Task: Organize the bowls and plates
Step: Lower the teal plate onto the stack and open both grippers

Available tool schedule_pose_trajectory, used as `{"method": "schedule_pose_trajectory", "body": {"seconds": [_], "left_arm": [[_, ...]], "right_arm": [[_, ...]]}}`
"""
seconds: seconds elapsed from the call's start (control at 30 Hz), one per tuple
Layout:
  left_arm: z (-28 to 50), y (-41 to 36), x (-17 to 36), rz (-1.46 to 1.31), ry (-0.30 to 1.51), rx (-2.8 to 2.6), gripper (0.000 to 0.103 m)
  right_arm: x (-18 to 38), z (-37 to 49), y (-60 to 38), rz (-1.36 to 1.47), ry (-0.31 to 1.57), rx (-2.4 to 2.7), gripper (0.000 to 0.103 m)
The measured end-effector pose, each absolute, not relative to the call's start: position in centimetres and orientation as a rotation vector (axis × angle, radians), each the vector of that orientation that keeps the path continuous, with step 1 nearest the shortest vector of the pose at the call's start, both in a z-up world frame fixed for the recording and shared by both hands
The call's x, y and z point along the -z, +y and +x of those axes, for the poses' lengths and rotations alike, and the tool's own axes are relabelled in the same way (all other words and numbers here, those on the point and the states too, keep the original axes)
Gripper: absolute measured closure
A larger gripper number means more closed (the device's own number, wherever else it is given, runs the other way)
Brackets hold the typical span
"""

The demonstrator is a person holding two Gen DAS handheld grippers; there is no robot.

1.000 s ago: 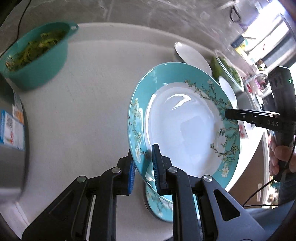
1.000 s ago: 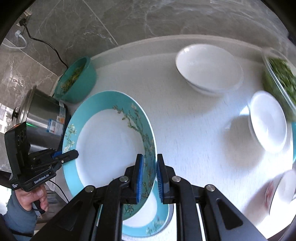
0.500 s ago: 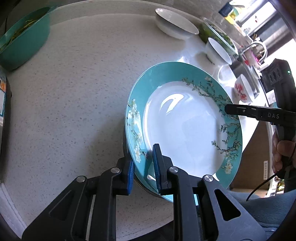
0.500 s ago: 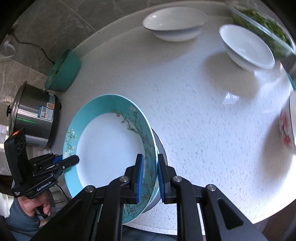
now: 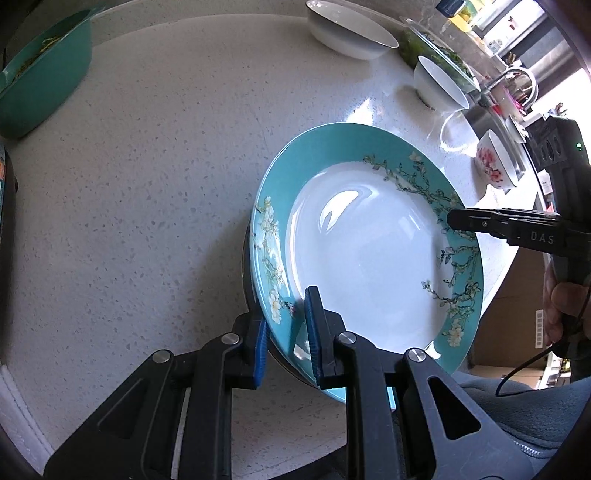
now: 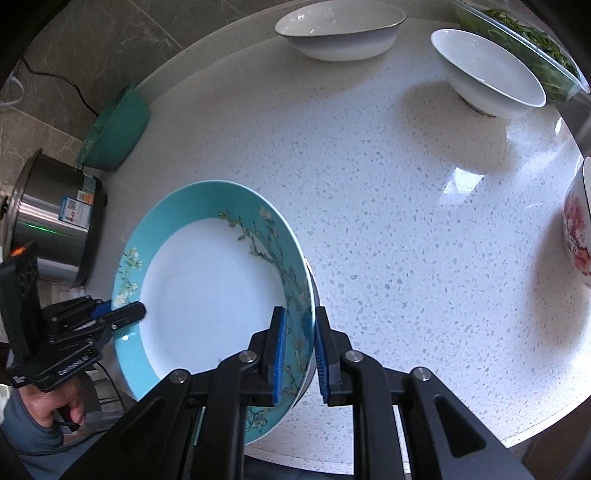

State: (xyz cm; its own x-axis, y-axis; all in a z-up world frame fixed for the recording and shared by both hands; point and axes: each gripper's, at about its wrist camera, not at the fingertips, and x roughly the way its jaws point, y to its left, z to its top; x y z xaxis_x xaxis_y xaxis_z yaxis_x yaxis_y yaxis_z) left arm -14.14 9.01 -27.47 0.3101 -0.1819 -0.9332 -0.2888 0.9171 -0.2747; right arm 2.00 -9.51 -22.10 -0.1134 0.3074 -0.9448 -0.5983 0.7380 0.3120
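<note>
A teal plate [image 5: 369,258] [image 6: 210,295] with a white centre and blossom branches hangs tilted just above the speckled counter, near its front edge. My left gripper [image 5: 286,338] is shut on the plate's left rim, its blue pads on either face. On the opposite rim my right gripper [image 6: 299,343] is shut the same way. Each gripper shows in the other's view, the right gripper [image 5: 476,223] at the right and the left gripper [image 6: 122,314] at the left. A sliver of a second teal plate [image 5: 390,400] shows underneath; most of it is hidden.
A wide white bowl [image 6: 340,29], a smaller white bowl [image 6: 487,70] and a glass dish of greens [image 6: 524,33] stand at the back. A red-flowered bowl [image 6: 578,229] is at the right, a teal bowl [image 6: 118,133] and a steel cooker [image 6: 51,221] at the left.
Both grippers have come down with the teal plate toward the counter's front. The plate underneath, plain before, is now almost covered.
</note>
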Motion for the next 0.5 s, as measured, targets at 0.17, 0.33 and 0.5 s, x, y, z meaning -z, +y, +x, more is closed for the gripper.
{"method": "schedule_pose_trajectory", "body": {"seconds": [0.17,0.33,0.5], "left_arm": [[-14.06,8.73,27.56,-0.414,1.264,-0.072,0.087],[-13.87,8.57,27.59,-0.407,1.266,-0.065,0.087],[-14.07,8.75,27.61,-0.434,1.251,-0.067,0.082]], "right_arm": [[22.66,1.73,-9.55,-0.238,1.493,-0.779,0.085],[22.78,1.84,-9.51,-0.244,1.482,-0.782,0.085],[22.8,2.02,-9.9,-0.198,1.495,-0.796,0.073]]}}
